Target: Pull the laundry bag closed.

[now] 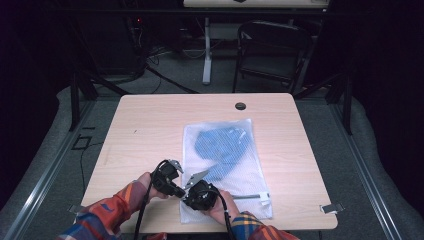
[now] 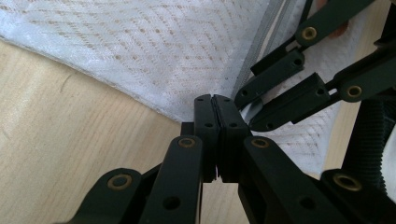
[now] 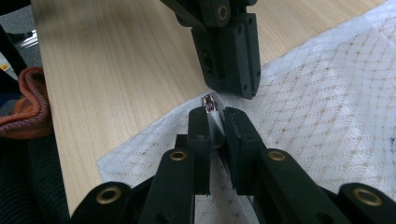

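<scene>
The mesh bag (image 1: 226, 165) is white woven netting (rough-looking), with blue cloth (image 1: 220, 145) inside. Beneath it, the desk (image 1: 145, 125) is pale matt wood grain.

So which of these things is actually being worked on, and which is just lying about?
In the job:
- white mesh bag
- blue cloth inside it
- zipper pull, pinched by the right gripper
- left gripper, shut on the bag's edge

Lying about:
- chair
- table

We hold our left gripper (image 1: 176, 176) low near the table's front, its jaws pressed flat together, and our right gripper (image 1: 192, 188) sits just beside it, tips almost meeting. The right jaws are nearly closed, with a narrow slit left between them. Our forearms, in plaid sleeves, come in from the near edge and angle toward each other.
</scene>
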A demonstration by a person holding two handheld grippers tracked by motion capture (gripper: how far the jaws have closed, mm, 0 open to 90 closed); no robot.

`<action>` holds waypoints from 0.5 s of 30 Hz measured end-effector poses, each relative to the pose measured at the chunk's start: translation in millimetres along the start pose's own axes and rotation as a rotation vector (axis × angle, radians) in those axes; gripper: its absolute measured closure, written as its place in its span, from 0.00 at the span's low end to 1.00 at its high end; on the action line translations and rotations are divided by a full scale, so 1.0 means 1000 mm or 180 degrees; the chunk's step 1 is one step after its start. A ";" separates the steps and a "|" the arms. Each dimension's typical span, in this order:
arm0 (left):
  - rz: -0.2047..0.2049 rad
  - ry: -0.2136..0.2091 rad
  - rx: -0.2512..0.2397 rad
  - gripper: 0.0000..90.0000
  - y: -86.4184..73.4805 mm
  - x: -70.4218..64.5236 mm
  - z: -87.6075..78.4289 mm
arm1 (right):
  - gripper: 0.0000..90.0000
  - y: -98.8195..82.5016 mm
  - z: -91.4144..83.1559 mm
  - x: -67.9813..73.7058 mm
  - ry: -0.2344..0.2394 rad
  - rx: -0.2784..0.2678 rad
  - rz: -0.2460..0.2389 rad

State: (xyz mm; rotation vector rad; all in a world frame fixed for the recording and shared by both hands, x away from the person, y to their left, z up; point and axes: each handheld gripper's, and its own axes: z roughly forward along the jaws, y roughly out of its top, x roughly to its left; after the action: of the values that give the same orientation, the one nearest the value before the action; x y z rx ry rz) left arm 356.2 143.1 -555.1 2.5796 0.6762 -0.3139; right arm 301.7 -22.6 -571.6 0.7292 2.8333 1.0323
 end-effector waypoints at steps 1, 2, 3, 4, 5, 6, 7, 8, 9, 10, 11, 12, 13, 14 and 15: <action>0.0057 0.0004 0.0044 0.99 0.000 0.002 -0.001 | 0.91 0.000 0.000 0.001 -0.0009 -0.0012 0.0006; 0.0003 0.0006 0.0007 0.99 0.000 0.001 0.000 | 0.91 -0.001 0.000 0.001 -0.0018 -0.0029 0.0018; 0.0012 0.0017 0.0010 0.99 0.001 0.001 -0.001 | 0.91 -0.001 0.000 0.001 -0.0015 -0.0027 0.0016; -0.0032 0.0026 -0.0025 0.99 0.001 0.001 0.001 | 0.91 -0.001 0.000 0.001 -0.0015 -0.0019 0.0006; -0.0026 0.0028 -0.0008 1.00 0.001 0.001 0.001 | 0.91 -0.001 0.000 0.001 -0.0027 -0.0025 0.0008; 0.0008 0.0031 0.0041 1.00 0.001 0.002 0.001 | 0.91 -0.001 0.000 0.002 -0.0038 -0.0025 0.0006; 0.0008 0.0031 0.0041 1.00 0.001 0.002 0.001 | 0.91 -0.001 0.000 0.002 -0.0038 -0.0025 0.0006; -0.0043 0.0033 0.0000 1.00 0.001 0.000 0.002 | 0.91 -0.001 0.000 0.002 -0.0045 -0.0025 0.0003; -0.0034 0.0042 0.0002 1.00 0.001 0.000 0.002 | 0.91 -0.002 0.001 0.003 -0.0066 -0.0062 0.0030; 0.0009 0.0061 0.0032 1.00 0.001 0.000 0.002 | 0.91 -0.002 0.000 0.004 -0.0076 -0.0049 0.0012; 0.0028 0.0071 0.0051 1.00 0.001 0.000 0.001 | 0.91 -0.002 0.000 0.004 -0.0076 -0.0049 0.0012; 0.0036 0.0098 0.0061 1.00 0.002 -0.001 0.002 | 0.91 -0.001 0.000 0.004 -0.0092 -0.0017 -0.0018; 0.0062 0.0114 0.0080 1.00 0.002 -0.002 0.001 | 0.91 -0.001 0.000 0.004 -0.0092 -0.0017 -0.0018; 0.0079 0.0143 0.0091 1.00 0.002 -0.003 0.002 | 0.91 -0.001 -0.001 0.004 -0.0093 -0.0014 -0.0016; 0.0091 0.0159 0.0095 1.00 0.002 -0.003 0.002 | 0.91 -0.002 -0.001 0.003 -0.0088 -0.0020 -0.0001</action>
State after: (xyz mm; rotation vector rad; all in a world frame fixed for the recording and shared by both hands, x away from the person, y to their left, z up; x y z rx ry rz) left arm 354.3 139.3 -554.5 2.6308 0.6562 -0.2531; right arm 297.6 -23.2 -571.3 0.7365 2.8055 1.0226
